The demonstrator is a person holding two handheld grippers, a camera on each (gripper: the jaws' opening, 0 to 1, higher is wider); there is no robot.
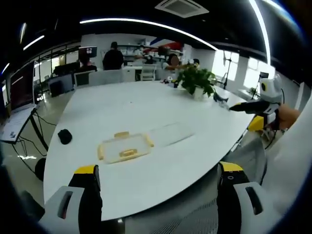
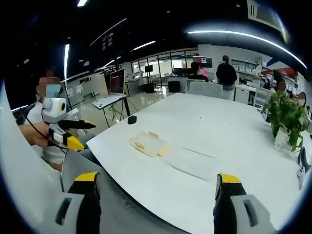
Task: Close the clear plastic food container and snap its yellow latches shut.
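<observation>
Left gripper [image 1: 158, 183] sits at the bottom of the left gripper view, jaws spread wide, yellow-tipped, nothing between them, hanging over the near edge of the white table [image 1: 146, 105]. Just above and left of centre, there's the clear container base [image 1: 125, 147] flat on the tabletop, yellow latches showing at its edges. Right beside it, toward frame centre-right, the clear lid [image 1: 170, 133] lies flat on the table, apart from the base. A dark mouse [image 1: 64, 136] rests at the left side of the table, and a potted plant [image 1: 196, 81] stands at the far end, upper centre-right. At the right edge, the other gripper comes in, held off the table.

Over to the right gripper view: right gripper [image 2: 156, 187] at the bottom, jaws also wide apart and empty, above a grey mesh chair back [image 2: 141, 214]. Container base [image 2: 148, 144] sits just left of centre, lid [image 2: 192, 160] beside it toward the right. The left gripper [image 2: 66, 131] shows at the left edge, gripped by a hand. People sit at desks in the background, top of frame.
</observation>
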